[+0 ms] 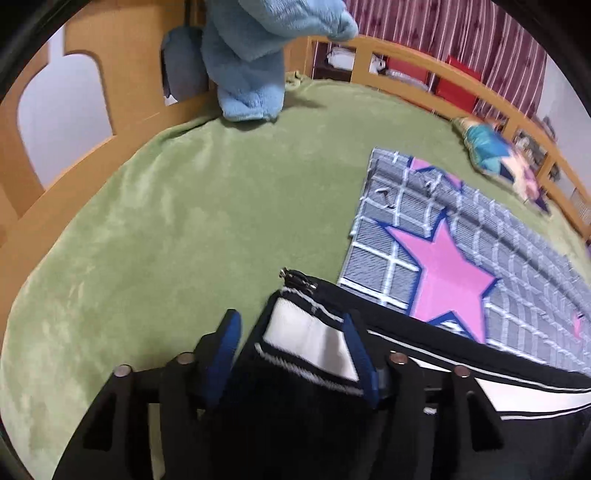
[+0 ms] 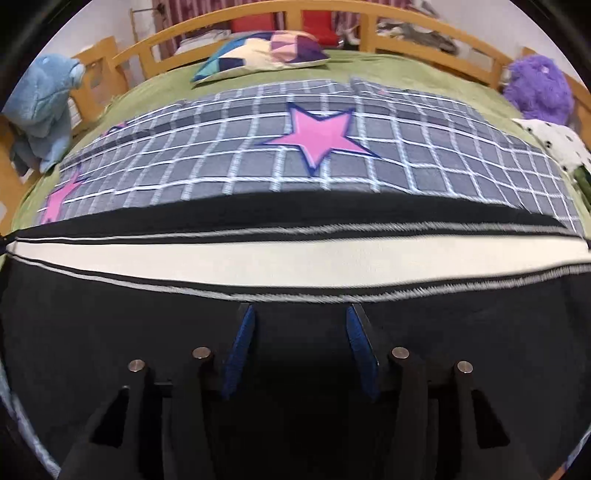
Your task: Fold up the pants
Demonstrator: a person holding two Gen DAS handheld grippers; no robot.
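Black pants (image 1: 306,332) with a broad white side stripe lie stretched across the bed. In the left wrist view their zippered leg end (image 1: 295,277) sits between the fingers of my left gripper (image 1: 290,317). Its jaws stand apart: the left blue pad (image 1: 225,332) is clear of the cloth and the right pad (image 1: 356,336) is beside the stripe. In the right wrist view the pants (image 2: 295,258) run from edge to edge. My right gripper (image 2: 300,310) hangs open over the black fabric below the stripe, with nothing pinched.
A green blanket (image 1: 184,221) covers the bed. A grey checked cloth with pink stars (image 2: 317,136) lies just beyond the pants. A blue plush (image 1: 251,66), a patchwork pillow (image 2: 266,51), a purple plush (image 2: 535,88) and a spotted white item (image 2: 554,140) sit along the wooden rail (image 2: 406,26).
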